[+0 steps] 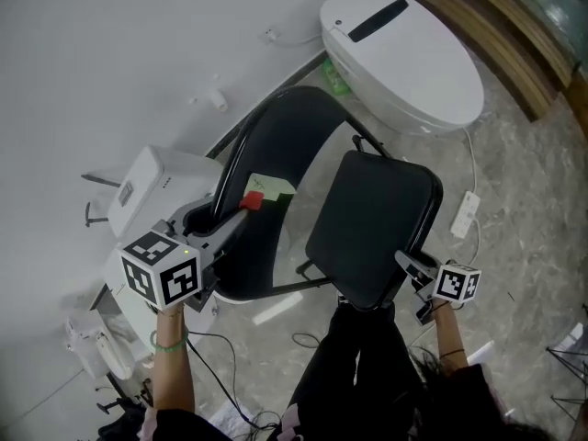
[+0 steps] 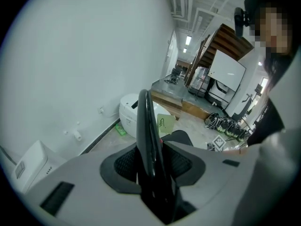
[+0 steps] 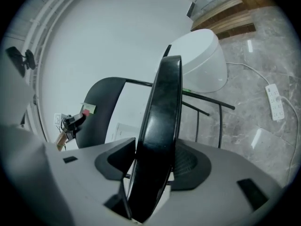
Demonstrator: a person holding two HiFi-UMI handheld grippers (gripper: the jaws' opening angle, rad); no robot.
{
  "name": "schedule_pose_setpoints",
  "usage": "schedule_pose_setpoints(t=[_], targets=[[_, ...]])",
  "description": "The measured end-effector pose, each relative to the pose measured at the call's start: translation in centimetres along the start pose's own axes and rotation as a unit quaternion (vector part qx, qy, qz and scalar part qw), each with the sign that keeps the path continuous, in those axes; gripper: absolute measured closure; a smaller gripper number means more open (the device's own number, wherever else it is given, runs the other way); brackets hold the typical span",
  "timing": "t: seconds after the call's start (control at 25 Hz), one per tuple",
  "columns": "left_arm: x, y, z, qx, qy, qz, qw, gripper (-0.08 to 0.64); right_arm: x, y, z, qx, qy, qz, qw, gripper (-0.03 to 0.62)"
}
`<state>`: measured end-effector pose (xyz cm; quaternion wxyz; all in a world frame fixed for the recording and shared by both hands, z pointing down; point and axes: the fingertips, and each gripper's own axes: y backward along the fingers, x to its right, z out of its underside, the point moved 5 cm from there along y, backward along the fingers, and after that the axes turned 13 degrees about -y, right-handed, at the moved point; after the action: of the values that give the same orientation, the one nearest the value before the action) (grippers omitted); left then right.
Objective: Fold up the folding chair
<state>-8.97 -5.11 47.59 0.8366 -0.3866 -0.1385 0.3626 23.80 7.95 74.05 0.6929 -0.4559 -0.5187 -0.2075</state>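
The black folding chair stands in front of me, with its curved backrest (image 1: 276,145) at the left and its padded seat (image 1: 372,219) at the right. My left gripper (image 1: 223,226) is shut on the backrest's near rim. In the left gripper view that rim (image 2: 146,126) runs straight up between the two pads of the left gripper (image 2: 151,167). My right gripper (image 1: 411,266) is shut on the seat's near right edge. In the right gripper view the glossy seat edge (image 3: 164,112) fills the gap of the right gripper (image 3: 151,166). A pale green note (image 1: 268,186) and a red tab (image 1: 252,200) sit on the backrest.
A white toilet (image 1: 404,53) stands just beyond the chair against the white wall. A white box unit (image 1: 156,186) sits at the left, close to my left gripper. A power strip (image 1: 466,214) and cables (image 1: 220,366) lie on the marble floor. A wooden step (image 1: 514,35) is at the far right.
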Motion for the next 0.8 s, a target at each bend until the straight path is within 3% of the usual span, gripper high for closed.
schedule_pose_setpoints(t=[0.28,0.52,0.8], targets=[[3.6,2.3,-3.2,0.001,-0.009,-0.007,0.9999,0.437,-7.3,-2.6,0.8,-0.025,0.031,-0.021,0.999,0.383],[6.4,3.7,-5.3,0.015,0.004,0.007,0.9999,0.448,-12.8,-5.7,1.3,-0.03,0.005,-0.057,0.998,0.392],[8.4,4.4,-6.3,0.007,-0.006,-0.007,0.9999,0.454,-16.3,-9.7,1.1,-0.027,-0.022,-0.052,0.998,0.441]])
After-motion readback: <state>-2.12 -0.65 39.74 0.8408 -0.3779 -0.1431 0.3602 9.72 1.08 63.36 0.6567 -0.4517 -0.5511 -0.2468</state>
